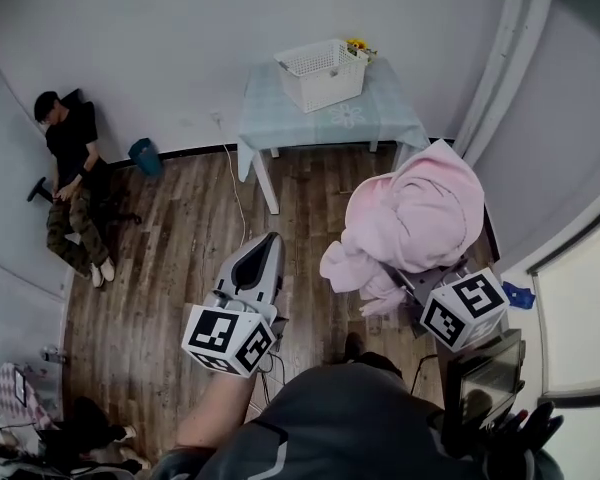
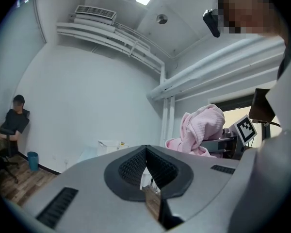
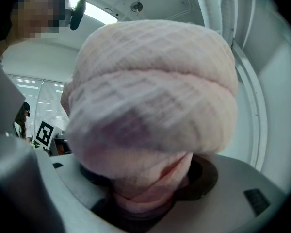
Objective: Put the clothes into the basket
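My left tong (image 1: pixel 267 244) hangs over the wooden floor (image 1: pixel 170 238). Its jaws are together at the tips with nothing between them; through the small gap behind the tips the left gripper view shows only floor.

My right tong (image 3: pixel 148 195) is clamped on a pink garment (image 1: pixel 420 213). In the right gripper view a thick wad of the cloth fills the space between the two jaws and bulges up over them, hiding most of the room. From the head view the garment is bunched in a big soft heap over the front of that tong, with folds drooping towards the floor on its left side. It is held up in the air, to the right of my left tong.

The white basket (image 1: pixel 323 73) stands on a small table (image 1: pixel 380 118) with a pale cloth against the far wall. The garment is well apart from the basket, nearer to me and to the right of the table's front edge.

A person (image 1: pixel 72 183) sits against the left wall, near a blue bin (image 1: pixel 145 156).
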The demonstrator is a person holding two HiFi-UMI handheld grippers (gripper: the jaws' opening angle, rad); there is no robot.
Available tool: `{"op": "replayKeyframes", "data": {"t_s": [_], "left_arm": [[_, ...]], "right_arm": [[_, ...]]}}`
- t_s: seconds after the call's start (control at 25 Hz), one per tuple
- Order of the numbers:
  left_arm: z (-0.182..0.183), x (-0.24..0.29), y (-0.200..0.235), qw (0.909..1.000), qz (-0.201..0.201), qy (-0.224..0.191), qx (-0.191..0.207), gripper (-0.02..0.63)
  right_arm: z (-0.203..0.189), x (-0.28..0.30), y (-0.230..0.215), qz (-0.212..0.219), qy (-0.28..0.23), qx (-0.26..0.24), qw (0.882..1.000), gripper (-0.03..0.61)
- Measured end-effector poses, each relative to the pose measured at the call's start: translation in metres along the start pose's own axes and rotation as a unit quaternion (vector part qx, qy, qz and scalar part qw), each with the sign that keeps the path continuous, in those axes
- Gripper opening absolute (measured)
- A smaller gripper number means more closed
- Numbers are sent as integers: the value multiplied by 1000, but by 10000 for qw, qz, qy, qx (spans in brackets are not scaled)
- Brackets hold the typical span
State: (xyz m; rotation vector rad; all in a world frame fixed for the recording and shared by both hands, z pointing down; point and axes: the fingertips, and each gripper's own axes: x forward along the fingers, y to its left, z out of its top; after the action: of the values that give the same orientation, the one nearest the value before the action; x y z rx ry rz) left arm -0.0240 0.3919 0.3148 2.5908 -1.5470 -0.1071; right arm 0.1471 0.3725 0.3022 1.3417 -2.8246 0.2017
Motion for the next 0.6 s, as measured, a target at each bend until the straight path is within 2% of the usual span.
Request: {"op": "replayKeyframes", "data": {"t_s": [0.2, 0.32, 0.52, 0.6], "left_arm": [[19, -5, 3, 9993, 211, -294, -73, 8], [29, 5, 0, 9991, 170, -380, 96, 8], [19, 117, 12, 9990, 390, -155, 152, 9], [17, 145, 15, 9988, 445, -85, 168, 9]], "right_arm": [[10, -1, 8, 85, -64, -262, 9996, 343], [11, 3, 4, 160, -96, -247, 9995, 342], [14, 61, -103, 355, -2, -84, 9993, 342], [17, 75, -129, 440, -2, -46, 9990, 342]]}}
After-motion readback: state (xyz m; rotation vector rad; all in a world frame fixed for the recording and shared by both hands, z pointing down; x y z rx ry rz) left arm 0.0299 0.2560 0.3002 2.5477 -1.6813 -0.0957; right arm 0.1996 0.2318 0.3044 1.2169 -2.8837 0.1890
